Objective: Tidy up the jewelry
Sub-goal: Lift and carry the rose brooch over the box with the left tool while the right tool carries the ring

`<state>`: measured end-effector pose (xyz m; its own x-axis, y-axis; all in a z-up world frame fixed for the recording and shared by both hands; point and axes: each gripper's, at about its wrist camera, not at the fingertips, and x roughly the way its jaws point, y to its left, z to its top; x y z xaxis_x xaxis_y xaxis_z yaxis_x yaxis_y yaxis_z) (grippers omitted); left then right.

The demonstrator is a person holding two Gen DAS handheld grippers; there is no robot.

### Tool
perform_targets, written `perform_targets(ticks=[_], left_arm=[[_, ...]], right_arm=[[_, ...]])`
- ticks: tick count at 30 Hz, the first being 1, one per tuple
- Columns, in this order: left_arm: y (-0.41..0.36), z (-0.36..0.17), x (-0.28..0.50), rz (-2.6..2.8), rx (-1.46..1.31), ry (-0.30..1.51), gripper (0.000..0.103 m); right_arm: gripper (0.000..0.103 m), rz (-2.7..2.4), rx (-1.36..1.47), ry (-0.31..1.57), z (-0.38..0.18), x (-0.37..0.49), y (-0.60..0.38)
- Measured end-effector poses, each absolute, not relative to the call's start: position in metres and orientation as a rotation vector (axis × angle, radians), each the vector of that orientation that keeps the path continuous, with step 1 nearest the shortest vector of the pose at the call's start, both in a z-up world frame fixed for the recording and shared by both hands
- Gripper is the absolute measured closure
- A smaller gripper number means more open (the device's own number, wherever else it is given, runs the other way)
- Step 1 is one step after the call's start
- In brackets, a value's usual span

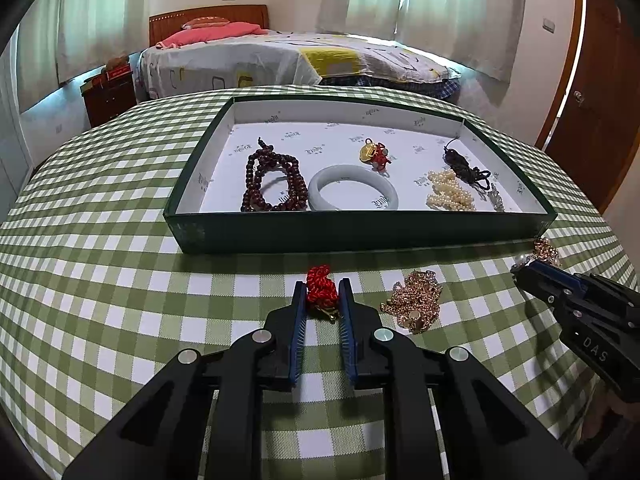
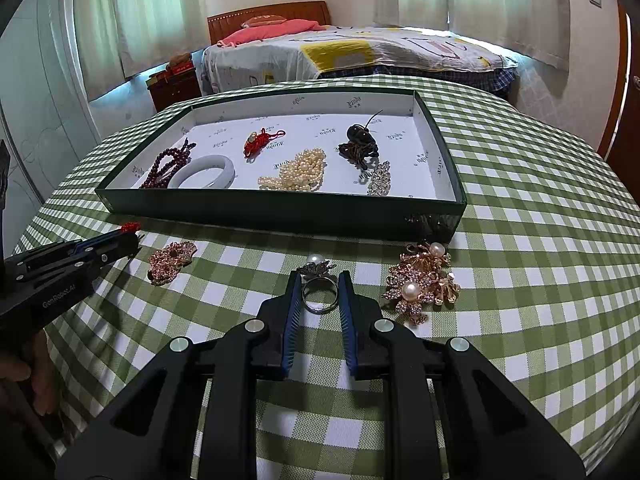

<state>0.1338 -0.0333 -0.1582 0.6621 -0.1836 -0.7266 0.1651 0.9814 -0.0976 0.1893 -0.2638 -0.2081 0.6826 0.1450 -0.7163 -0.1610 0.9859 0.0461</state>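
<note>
I count six pieces in the tray (image 2: pixel 280 210), mid-frame: one bead string (image 2: pixel 166 164), one bangle (image 2: pixel 206 172), one red charm (image 2: pixel 260 142), one pearl pile (image 2: pixel 298 172), one dark cord (image 2: pixel 358 146), one silver clip (image 2: pixel 379 179). Lower frame, on the cloth (image 2: pixel 520 280): one red knot (image 1: pixel 320 288), two gold brooches (image 2: pixel 172 261) (image 2: pixel 422 282), one ring (image 2: pixel 319 286).

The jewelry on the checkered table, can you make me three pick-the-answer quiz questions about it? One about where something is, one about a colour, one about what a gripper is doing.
1. Where is the white bangle?
A. inside the green tray
B. on the tablecloth
C. on the bed

2. What colour is the knotted cord between the left gripper's fingers?
A. blue
B. red
C. white

3. How are the right gripper's jaws around the pearl ring?
A. shut tight
B. open, one on each side
C. far away

Answers:
1 A: the white bangle lies in the green tray.
2 B: the knotted cord at the left gripper is red.
3 B: the right gripper straddles the pearl ring, jaws apart.
</note>
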Motion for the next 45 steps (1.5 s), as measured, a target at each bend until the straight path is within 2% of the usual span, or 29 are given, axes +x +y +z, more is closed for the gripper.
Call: perform_targets(ticks=[21,36,45], left_arm=[[-0.034,-0.139,0.129,-0.192,-0.023,0.786,0.086],[-0.036,-0.1,0.137,-0.21,-0.048,0.709,0.086],[-0.04,-0.08,0.172,-0.214,-0.061,0.664,0.086]], right_arm=[[0.084,0.183,-0.014,0.758,-0.193,0.185,-0.256],[0.084,0.214,0.018,0.666,-0.149,0.185,-0.25],[0.084,0.235,0.009,0.588,-0.119,0.224,-0.241]])
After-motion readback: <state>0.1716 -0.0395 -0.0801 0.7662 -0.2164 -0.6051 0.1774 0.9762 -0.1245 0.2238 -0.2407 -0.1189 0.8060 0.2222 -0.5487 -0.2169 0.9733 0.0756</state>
